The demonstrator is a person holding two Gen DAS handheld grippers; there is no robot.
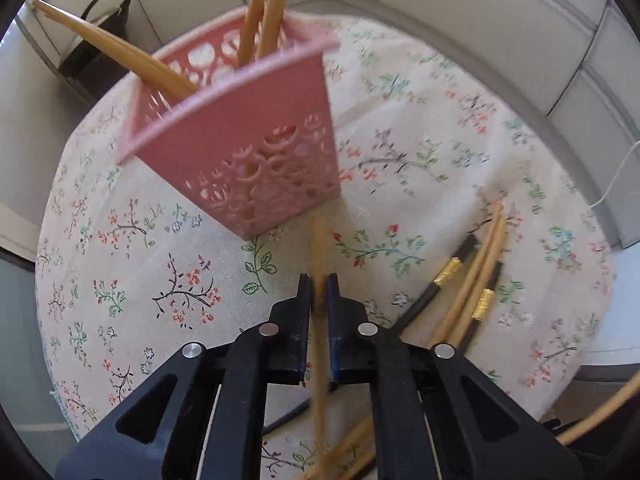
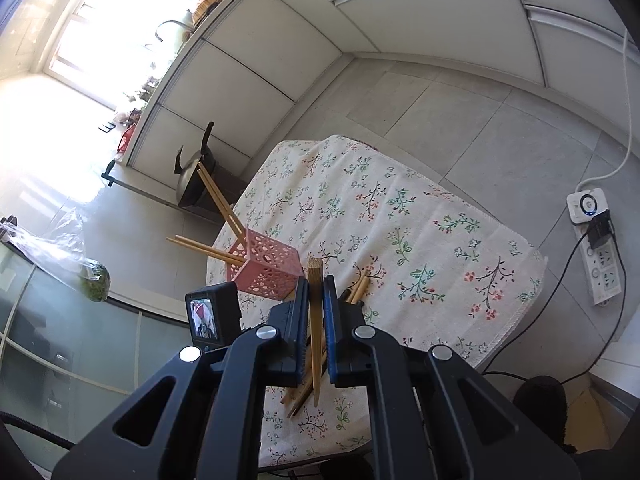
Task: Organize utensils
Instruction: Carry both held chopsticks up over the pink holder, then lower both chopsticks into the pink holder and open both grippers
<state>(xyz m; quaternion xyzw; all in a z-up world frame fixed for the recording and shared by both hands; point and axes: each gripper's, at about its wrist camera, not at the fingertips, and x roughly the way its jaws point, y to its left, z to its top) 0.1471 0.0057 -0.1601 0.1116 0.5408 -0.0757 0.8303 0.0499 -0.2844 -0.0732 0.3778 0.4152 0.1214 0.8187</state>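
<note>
A pink perforated basket (image 1: pixel 256 152) stands on the floral tablecloth (image 1: pixel 160 272) with several wooden chopsticks (image 1: pixel 260 8) leaning out of it. My left gripper (image 1: pixel 319 282) is shut on one wooden chopstick (image 1: pixel 320 240) just in front of the basket. A loose pile of wooden and black gold-banded chopsticks (image 1: pixel 472 292) lies to the right. In the right wrist view my right gripper (image 2: pixel 316 282) is shut on another wooden chopstick (image 2: pixel 314 268), held above the table beside the basket (image 2: pixel 266 268). More chopsticks (image 2: pixel 304 392) lie beneath it.
The small table (image 2: pixel 420 220) has floor on every side. A wok (image 2: pixel 192 176) on a dark stand sits beyond the basket by the cabinets. A power strip (image 2: pixel 600 264) with cables lies on the floor to the right. A glass surface (image 2: pixel 80 340) is on the left.
</note>
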